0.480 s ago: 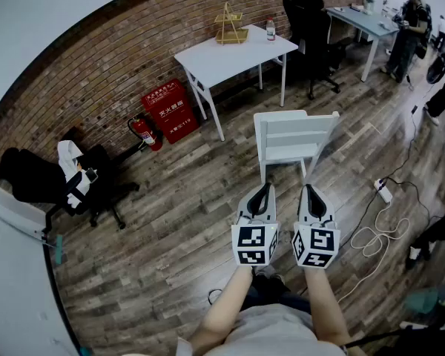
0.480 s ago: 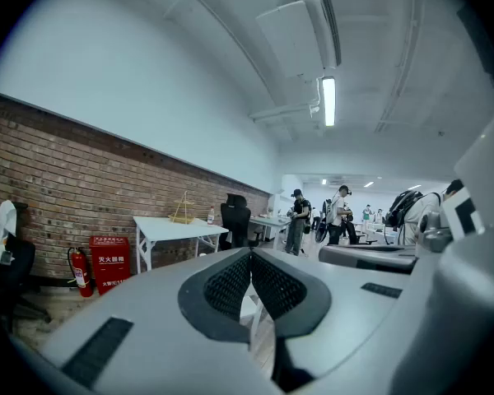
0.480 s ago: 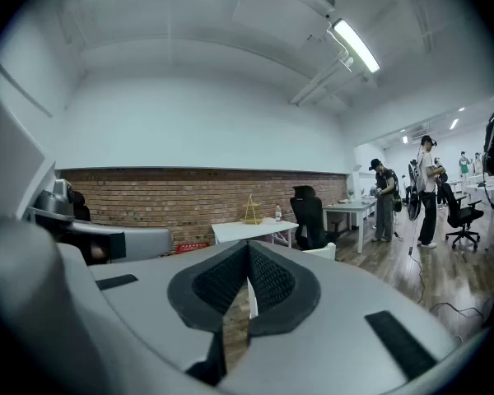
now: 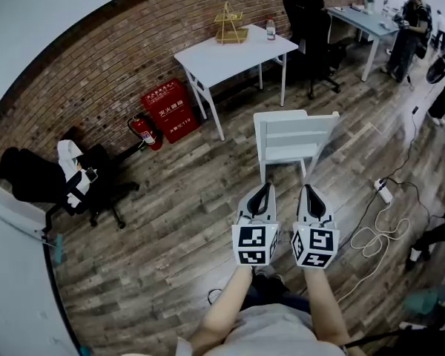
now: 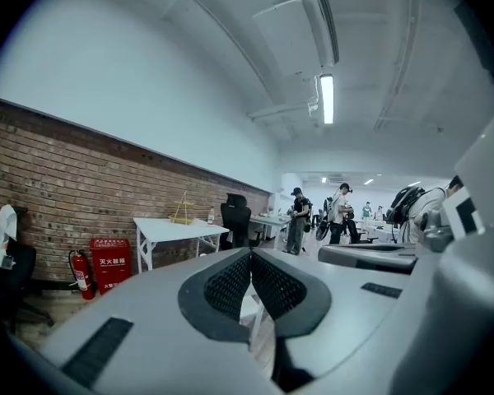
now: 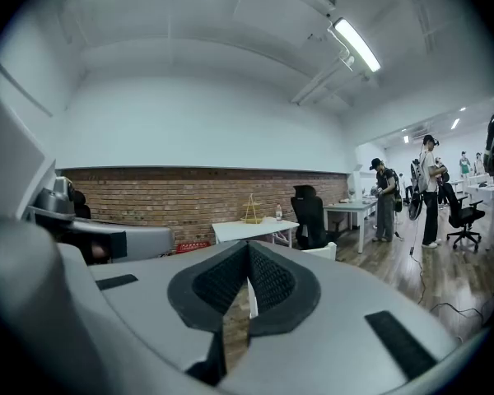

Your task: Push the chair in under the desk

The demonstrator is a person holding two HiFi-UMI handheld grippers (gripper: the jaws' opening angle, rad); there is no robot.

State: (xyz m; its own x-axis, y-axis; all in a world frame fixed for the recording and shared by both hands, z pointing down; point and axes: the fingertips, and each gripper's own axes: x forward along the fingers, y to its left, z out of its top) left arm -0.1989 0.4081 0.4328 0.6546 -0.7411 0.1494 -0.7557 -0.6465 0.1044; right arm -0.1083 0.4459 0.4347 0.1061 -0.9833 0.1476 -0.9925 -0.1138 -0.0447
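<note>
- While we hold both tongs out ahead of us, none of the task is done yet. The left tongs (image 4: 263,189) and the right tongs (image 4: 309,190) sit side by side, each clenched on nothing. Each gripper view shows its pads pressed together with no thing between them.
- Just beyond their tips the white chair (image 4: 293,141) stands out on the open wooden floor (image 4: 178,221), untouched. Its slatted back seems to be turned toward us, and it is well apart from the white tabletop (image 4: 233,50) by the brick wall (image 4: 96,73).
- The whole job is left, as we judge it: meet the chair back, press on it, and slide the chair over the floor until the seat goes under the tabletop's near edge.
- The floor between chair and tabletop looks bare, so we see nothing blocking the way. The tabletop lies left of the chair's line, so the push would likely need steering.
- A wire basket (image 4: 230,25) and a bottle (image 4: 271,30) stand toward the tabletop's far edge.
- Several things lie off the path:
  - a red box (image 4: 168,110) and a fire extinguisher (image 4: 142,132) at the wall
  - a black office chair (image 4: 311,21) beyond the tabletop's right end
  - a power strip (image 4: 383,190) with a white cable (image 4: 374,237) on the floor, right of the chair
  - a person (image 4: 409,21) far off
</note>
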